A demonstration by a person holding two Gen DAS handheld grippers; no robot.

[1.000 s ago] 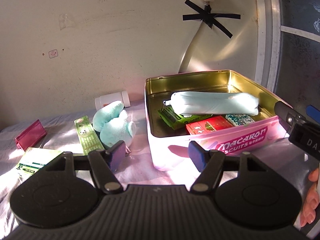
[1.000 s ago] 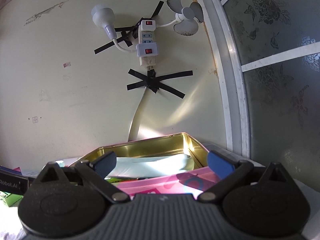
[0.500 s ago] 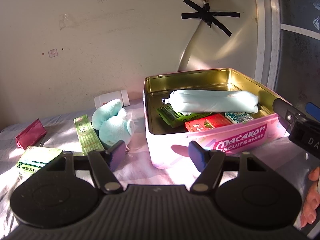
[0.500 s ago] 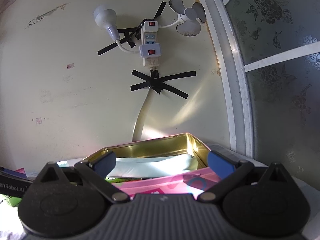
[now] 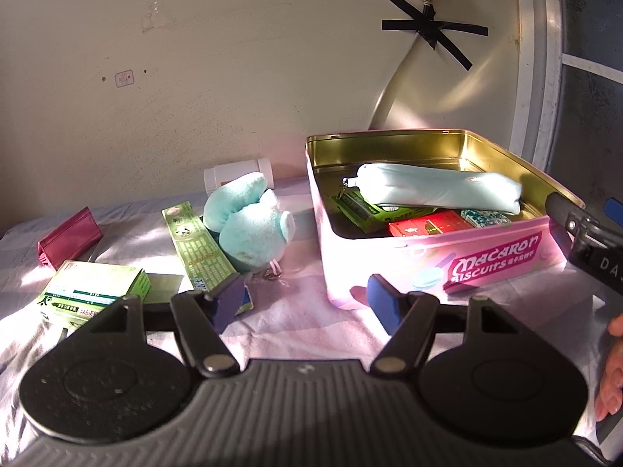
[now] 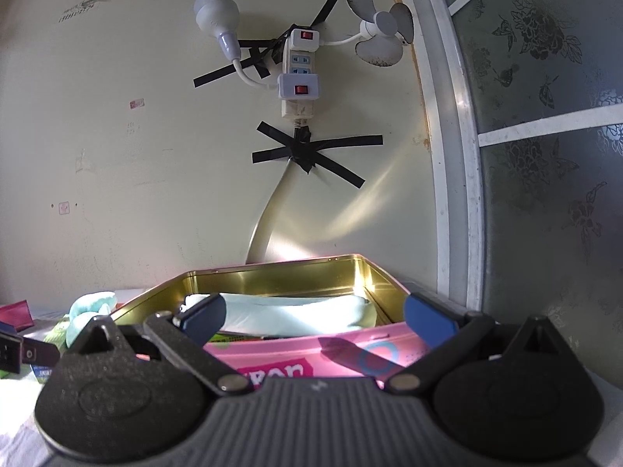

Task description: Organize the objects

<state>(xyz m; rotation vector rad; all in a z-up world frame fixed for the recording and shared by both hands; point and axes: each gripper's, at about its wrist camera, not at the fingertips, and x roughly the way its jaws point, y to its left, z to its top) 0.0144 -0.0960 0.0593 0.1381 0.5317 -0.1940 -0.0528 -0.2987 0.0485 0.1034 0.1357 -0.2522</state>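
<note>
A pink biscuit tin [image 5: 486, 260] stands open on the cloth, gold inside. In it lie a pale blue pouch [image 5: 440, 188], a green box [image 5: 362, 210], a red box [image 5: 428, 227] and a small patterned packet [image 5: 486, 218]. Left of the tin sit a light blue plush toy [image 5: 249, 229], a long green box [image 5: 198, 249], a green-and-white carton [image 5: 93, 292], a dark red pouch [image 5: 70, 237] and a white bottle [image 5: 237, 173]. My left gripper [image 5: 307, 303] is open, empty, low before the tin's left corner. My right gripper [image 6: 315, 317] is open over the tin's near wall [image 6: 342, 354].
The wall behind carries a taped power strip [image 6: 298, 74], a bulb [image 6: 218, 19] and a small fan [image 6: 381, 35]. A frosted glass door [image 6: 545, 136] stands to the right. A person's fingertips [image 5: 611, 369] show at the right edge, by the right gripper's body [image 5: 592, 249].
My left gripper has shifted left and slightly down, so the loose items left of the tin show more fully. The right view has barely changed.
</note>
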